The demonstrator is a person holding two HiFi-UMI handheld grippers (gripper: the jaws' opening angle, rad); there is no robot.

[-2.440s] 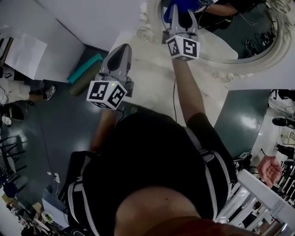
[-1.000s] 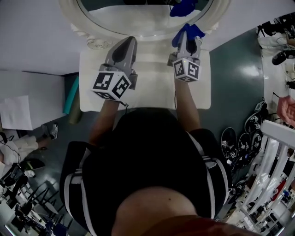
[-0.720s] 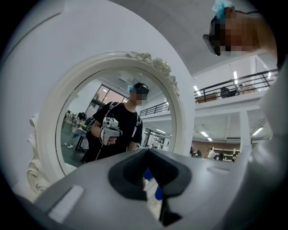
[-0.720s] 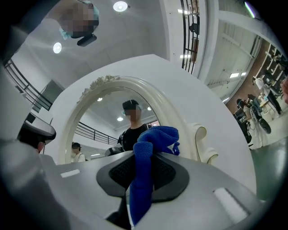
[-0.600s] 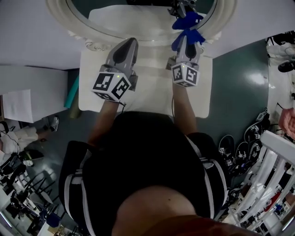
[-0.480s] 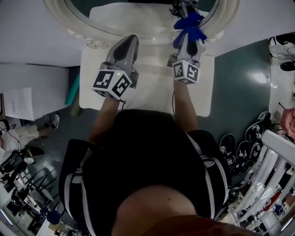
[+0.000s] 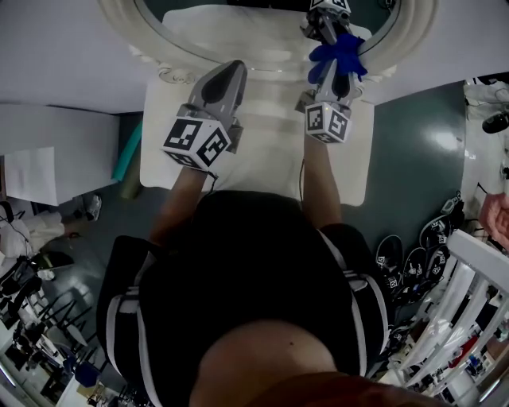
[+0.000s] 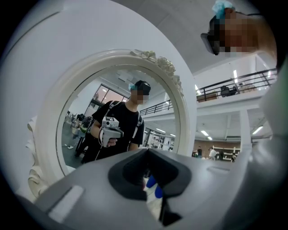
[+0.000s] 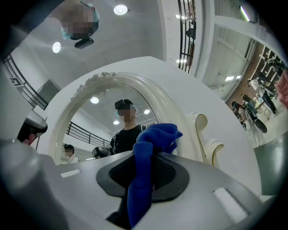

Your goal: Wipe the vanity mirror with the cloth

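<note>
Glossy dark teal floor [image 7: 406, 183] around white tabletop [image 7: 262, 151]. White wall [image 7: 56, 56] at left, white railing [image 7: 477, 254] at lower right. Round ceiling lights [image 9: 120, 9] overhead.

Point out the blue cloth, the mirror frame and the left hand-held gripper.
blue cloth [image 9: 155, 137]: right gripper view, bunched top.
mirror frame [image 8: 186, 117]: left gripper view, right rim.
left hand-held gripper [image 7: 235, 67]: head view, front tip.

We look from head steeply down, over own torso, onto vanity table [image 7: 262, 159] and vanity mirror [image 7: 254, 32]. Our cameras on left gripper [image 7: 231, 70] and right gripper [image 7: 336, 70] face mirror glass, close, tilted upward. All three views share mirror's white frame.
</note>
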